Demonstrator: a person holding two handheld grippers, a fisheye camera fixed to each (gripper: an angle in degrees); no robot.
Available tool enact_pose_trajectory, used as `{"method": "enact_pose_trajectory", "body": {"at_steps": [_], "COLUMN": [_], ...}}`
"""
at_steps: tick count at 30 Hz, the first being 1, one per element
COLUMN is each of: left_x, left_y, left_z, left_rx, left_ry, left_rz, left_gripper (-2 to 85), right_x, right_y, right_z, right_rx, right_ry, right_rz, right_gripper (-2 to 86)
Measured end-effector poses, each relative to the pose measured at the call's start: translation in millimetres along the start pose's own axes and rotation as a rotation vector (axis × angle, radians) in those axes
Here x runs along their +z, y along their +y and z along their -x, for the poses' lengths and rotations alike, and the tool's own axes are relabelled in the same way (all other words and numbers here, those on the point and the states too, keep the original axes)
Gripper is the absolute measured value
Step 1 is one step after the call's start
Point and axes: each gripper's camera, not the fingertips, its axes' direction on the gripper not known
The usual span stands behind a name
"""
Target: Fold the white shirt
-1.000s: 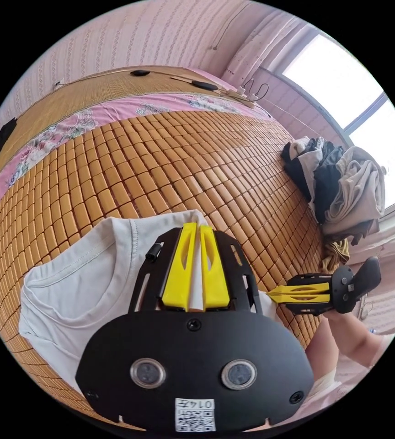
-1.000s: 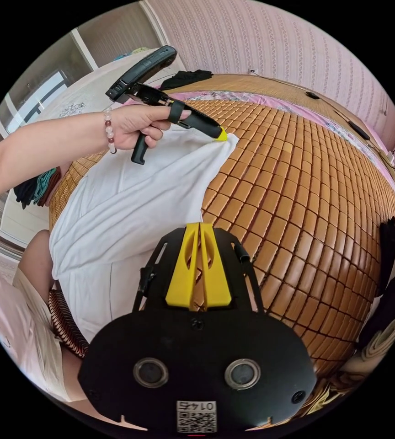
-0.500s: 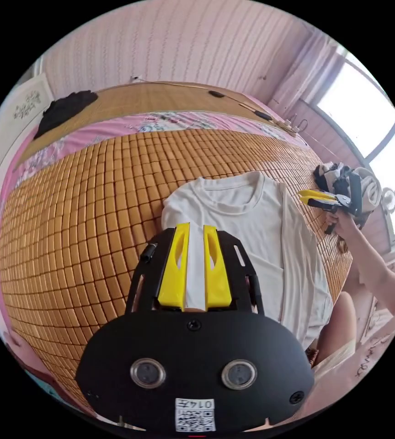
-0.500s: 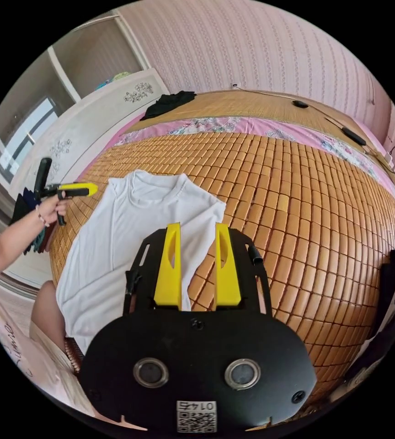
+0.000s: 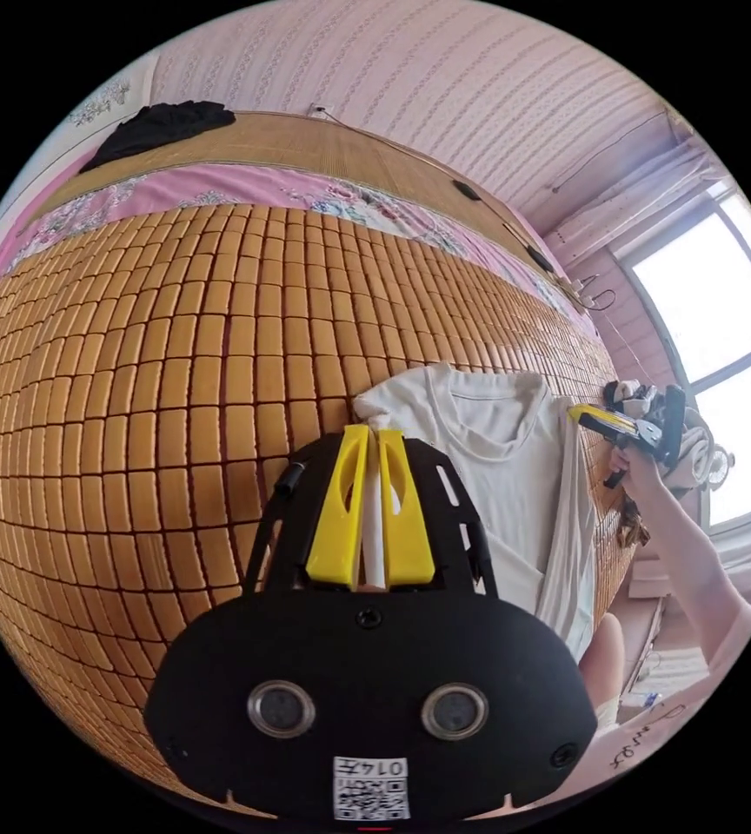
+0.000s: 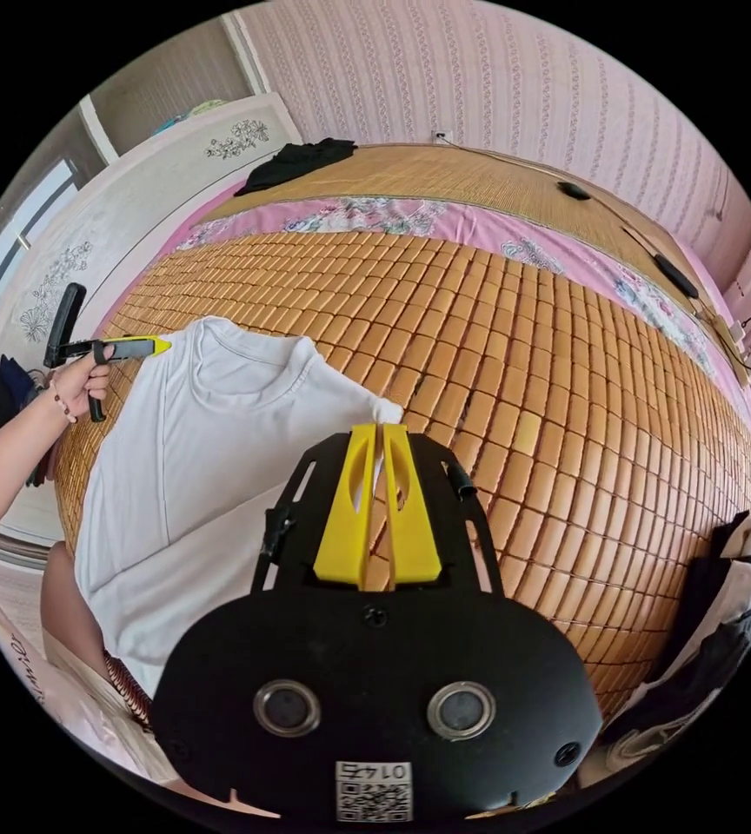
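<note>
While the shirt (image 6: 219, 443) lies spread on the bed mat (image 6: 567, 391), each shoulder is clamped: left tool (image 5: 374, 426) and right tool (image 6: 382, 426) both pinch white cloth. One side looks turned in; the remaining folds are yet to come.

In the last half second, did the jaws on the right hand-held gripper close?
Yes. The right hand-held gripper closed on the white shirt, at the shoulder corner over the mat.

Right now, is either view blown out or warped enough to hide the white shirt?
Left gripper view: the window is blown out white, yet the white shirt keeps its seams. Right gripper view: even light, shirt readable; fisheye bulges the bamboo mat in both views.
</note>
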Motion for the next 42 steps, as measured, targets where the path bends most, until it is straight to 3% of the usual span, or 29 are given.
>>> {"method": "enact_pose_trajectory", "body": {"at_steps": [5, 9, 17, 21, 27, 31, 35, 39, 42], "left_x": [-74.2, -123.1, -247.5, -271.0, -227.1, -234.7, -286.2, -297.9, -272.6], "left_y": [-10.6, -3.7, 134.1, 237.8, 362.6, 380.4, 383.8, 398.6, 409.8], "left_z": [-14.3, -36.9, -95.2, -106.2, -85.9, -93.4, -113.7, -118.2, -119.4], "left_rx": [-0.018, 0.059, 0.313, 0.275, 0.019, 0.008, 0.073, 0.066, 0.048], "left_ry": [0.033, 0.047, 0.093, 0.129, 0.148, 0.072, 0.125, 0.161, 0.119], "left_rz": [-0.207, -0.245, -0.24, -0.175, -0.014, -0.042, -0.162, -0.18, -0.064], "left_gripper": [-0.7, -0.7, -0.7, -0.7, -0.6, -0.6, -0.6, -0.5, 0.0], "right_x": [-48.4, -84.8, -194.6, -210.8, -132.3, -141.9, -189.9, -187.5, -164.4], "right_y": [-1.4, 16.4, 171.5, 255.4, 354.9, 373.5, 376.0, 379.0, 381.5], "right_z": [-19.5, -7.9, 75.6, 111.3, 146.8, 155.1, 161.9, 172.1, 179.4], "right_rx": [0.134, 0.096, -0.05, -0.031, 0.101, 0.236, 0.235, 0.21, 0.218], "right_ry": [0.027, -0.001, -0.122, -0.181, -0.129, -0.09, -0.099, -0.096, -0.121], "right_rz": [-0.16, -0.234, -0.381, -0.308, 0.006, -0.088, -0.233, -0.184, -0.101], "right_gripper": [0.6, 0.5, 0.5, 0.5, 0.6, 0.6, 0.6, 0.6, 0.7]}}
